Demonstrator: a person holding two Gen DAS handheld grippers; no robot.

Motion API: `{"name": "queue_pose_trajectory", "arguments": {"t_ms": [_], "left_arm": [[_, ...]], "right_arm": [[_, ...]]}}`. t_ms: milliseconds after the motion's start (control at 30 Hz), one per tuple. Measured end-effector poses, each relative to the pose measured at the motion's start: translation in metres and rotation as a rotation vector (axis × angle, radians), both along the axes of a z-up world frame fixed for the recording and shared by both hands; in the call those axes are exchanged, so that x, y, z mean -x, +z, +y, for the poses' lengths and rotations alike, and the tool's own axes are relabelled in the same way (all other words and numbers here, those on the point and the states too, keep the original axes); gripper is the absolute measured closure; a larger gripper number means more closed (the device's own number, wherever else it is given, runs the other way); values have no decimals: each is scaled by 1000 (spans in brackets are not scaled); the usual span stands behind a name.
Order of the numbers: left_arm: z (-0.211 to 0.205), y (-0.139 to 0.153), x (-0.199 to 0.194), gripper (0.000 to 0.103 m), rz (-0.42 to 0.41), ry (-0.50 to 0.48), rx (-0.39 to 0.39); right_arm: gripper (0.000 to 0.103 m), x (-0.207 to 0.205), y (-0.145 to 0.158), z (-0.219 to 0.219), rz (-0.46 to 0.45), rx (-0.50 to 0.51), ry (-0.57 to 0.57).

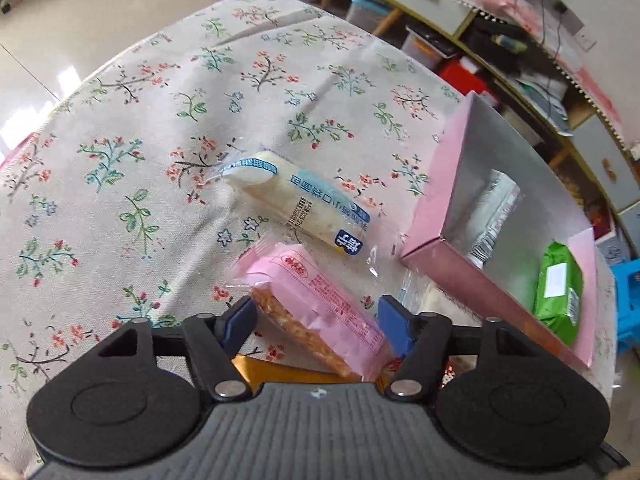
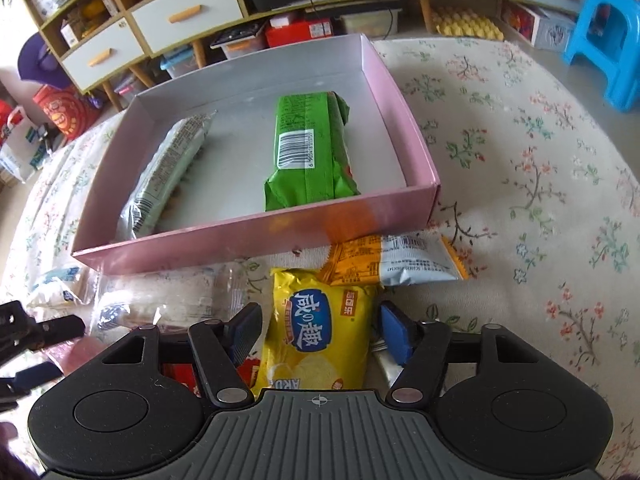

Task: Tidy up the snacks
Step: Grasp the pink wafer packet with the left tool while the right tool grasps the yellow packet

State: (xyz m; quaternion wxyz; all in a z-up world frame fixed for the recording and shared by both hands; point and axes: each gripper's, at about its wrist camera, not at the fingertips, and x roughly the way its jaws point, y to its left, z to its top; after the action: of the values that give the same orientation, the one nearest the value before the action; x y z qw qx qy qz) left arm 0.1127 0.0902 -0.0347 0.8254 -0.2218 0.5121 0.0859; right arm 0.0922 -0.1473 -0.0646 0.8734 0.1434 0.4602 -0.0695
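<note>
My left gripper (image 1: 316, 304) is shut on a pink snack packet (image 1: 320, 300), a blue pad against each long side. Beyond it a white-and-blue bread packet (image 1: 296, 200) lies on the floral cloth. The pink box (image 1: 460, 184) stands to the right and holds a green packet (image 1: 560, 288) and a silvery packet (image 1: 496, 216). My right gripper (image 2: 320, 308) is open astride a yellow chip bag (image 2: 320, 332), with a thin gap at each pad. The pink box (image 2: 260, 240) is just ahead, with the green packet (image 2: 308, 148) and silvery packet (image 2: 168, 176) inside.
An orange-and-silver packet (image 2: 400, 260) lies against the box's near wall. Clear-wrapped snacks (image 2: 168, 300) sit to the left, and red packaging (image 2: 180, 376) shows under the right gripper. A blue stool (image 2: 608, 32) and low cabinets (image 2: 168, 20) stand past the table's edge.
</note>
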Motion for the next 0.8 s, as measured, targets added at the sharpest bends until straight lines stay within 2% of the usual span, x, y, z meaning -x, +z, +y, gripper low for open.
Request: {"name": "queue_pose_trajectory", "arguments": {"t_ms": [167, 400, 533, 633, 700, 767, 800], "left_arm": [[1, 1, 0, 51, -22, -58, -16], [15, 1, -5, 56, 1, -186, 47], [19, 3, -6, 56, 6, -292, 33], [20, 6, -6, 56, -5, -340, -7], [18, 7, -4, 56, -11, -355, -38], [18, 7, -4, 53, -7, -334, -32], [19, 7, -4, 47, -2, -315, -19]], "right_arm": [[50, 2, 2, 0, 0, -3, 29], [50, 3, 8, -2, 21, -59, 72], [50, 5, 8, -2, 34, -82, 84], [49, 6, 8, -5, 44, -101, 83], [48, 7, 8, -6, 47, -102, 79], [48, 7, 8, -7, 46, -105, 82], [48, 8, 8, -7, 48, -105, 82]]}}
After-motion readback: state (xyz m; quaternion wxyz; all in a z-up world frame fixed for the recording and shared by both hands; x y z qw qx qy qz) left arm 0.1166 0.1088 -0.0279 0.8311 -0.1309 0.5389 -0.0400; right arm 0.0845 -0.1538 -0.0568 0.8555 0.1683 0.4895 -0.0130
